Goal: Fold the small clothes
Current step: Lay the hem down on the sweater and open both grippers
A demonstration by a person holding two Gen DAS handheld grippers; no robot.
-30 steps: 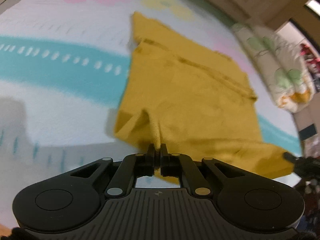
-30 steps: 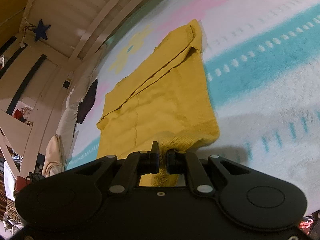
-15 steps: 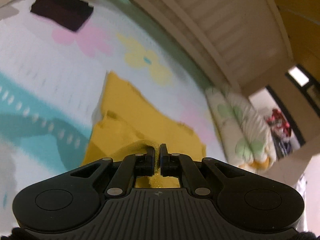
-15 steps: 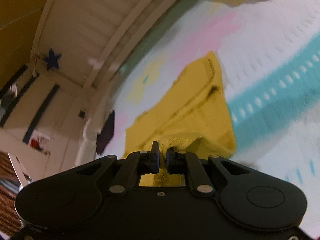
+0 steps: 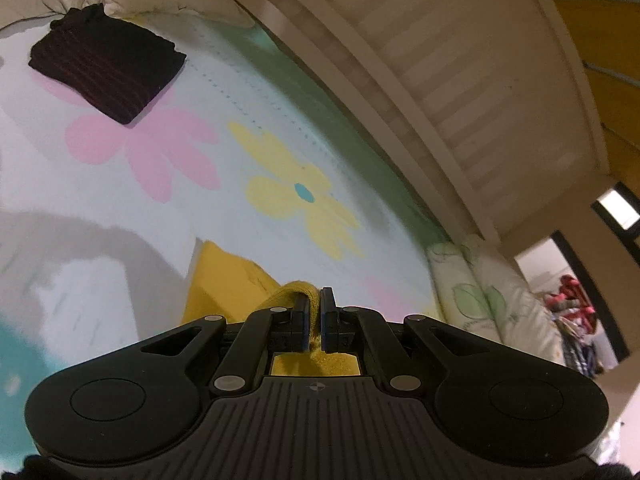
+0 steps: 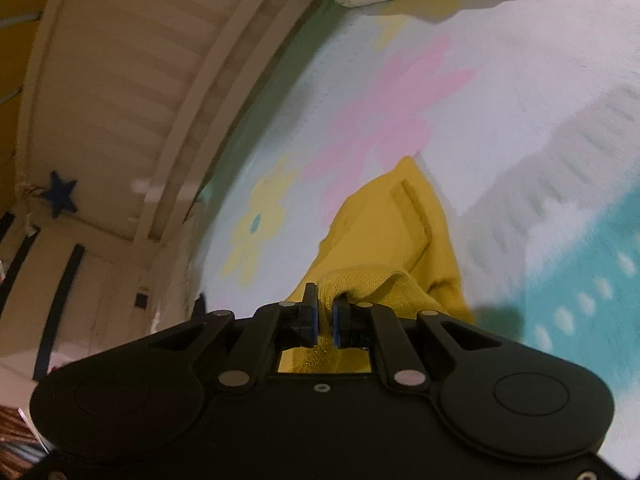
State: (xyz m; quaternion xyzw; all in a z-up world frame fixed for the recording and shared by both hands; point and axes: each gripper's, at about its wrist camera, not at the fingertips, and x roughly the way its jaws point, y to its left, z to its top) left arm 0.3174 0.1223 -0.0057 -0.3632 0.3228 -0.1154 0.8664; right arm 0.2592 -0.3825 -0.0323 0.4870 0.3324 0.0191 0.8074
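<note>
Left wrist view: the left gripper (image 5: 315, 312), jaws clenched on a yellow garment (image 5: 224, 280) at lower centre, above a flowered blanket (image 5: 168, 160); folded dark clothes (image 5: 106, 68) lie upper left.

Right wrist view: the right gripper (image 6: 324, 312) pinches the same garment (image 6: 384, 232) at centre frame.

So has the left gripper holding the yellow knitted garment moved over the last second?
Yes. The left gripper carried the yellow knitted garment forward toward the yellow flower print.
</note>
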